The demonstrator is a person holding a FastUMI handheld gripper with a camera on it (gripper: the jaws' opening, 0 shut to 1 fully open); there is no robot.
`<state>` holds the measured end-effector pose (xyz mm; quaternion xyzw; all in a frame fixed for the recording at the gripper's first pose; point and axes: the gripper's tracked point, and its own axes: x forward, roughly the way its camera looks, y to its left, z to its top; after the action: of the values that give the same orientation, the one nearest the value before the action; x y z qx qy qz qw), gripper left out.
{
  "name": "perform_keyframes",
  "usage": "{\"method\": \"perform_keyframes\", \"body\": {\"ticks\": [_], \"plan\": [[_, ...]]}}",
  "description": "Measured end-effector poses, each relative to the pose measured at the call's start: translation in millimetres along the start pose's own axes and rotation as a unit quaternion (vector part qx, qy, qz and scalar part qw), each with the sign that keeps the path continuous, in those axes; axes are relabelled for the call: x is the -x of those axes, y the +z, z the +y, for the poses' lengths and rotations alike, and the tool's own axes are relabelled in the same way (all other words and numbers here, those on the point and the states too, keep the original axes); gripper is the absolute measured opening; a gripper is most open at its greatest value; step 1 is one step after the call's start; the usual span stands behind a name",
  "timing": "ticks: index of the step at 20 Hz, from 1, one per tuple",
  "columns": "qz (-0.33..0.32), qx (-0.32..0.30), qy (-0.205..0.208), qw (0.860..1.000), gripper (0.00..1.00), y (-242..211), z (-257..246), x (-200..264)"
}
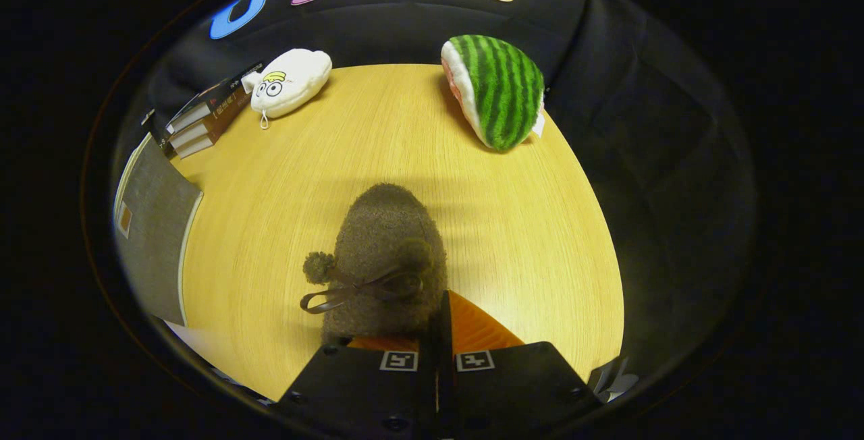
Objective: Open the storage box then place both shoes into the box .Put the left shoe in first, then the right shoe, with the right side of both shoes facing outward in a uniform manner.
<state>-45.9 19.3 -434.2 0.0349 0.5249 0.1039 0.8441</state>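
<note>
A brown fuzzy shoe (388, 251) with a ribbon bow and a pom-pom points away from me over the wooden table (283, 177), its toe toward the far edge. My gripper (440, 324) is shut on the shoe's heel end, with the fingers nearly together at its back rim. The shoe casts a shadow on the table just beyond its toe. A grey storage box (154, 224) with a pale rim stands left of the shoe, at the table's left edge. I cannot tell whether the box is open.
A stack of books (202, 119) lies at the far left corner, with a white plush toy (291, 82) next to it. A green striped watermelon plush (498, 89) sits at the far right. Bare table lies between the shoe and these.
</note>
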Motion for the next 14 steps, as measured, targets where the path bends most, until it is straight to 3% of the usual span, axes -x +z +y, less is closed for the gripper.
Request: {"method": "perform_keyframes", "body": {"ticks": [8, 14], "plan": [[-0.079, -0.08, 0.023, 0.993, 0.06, 71, 36, 112], [-0.096, -0.095, 0.079, 0.988, 0.06, 115, 127, 184]]}}
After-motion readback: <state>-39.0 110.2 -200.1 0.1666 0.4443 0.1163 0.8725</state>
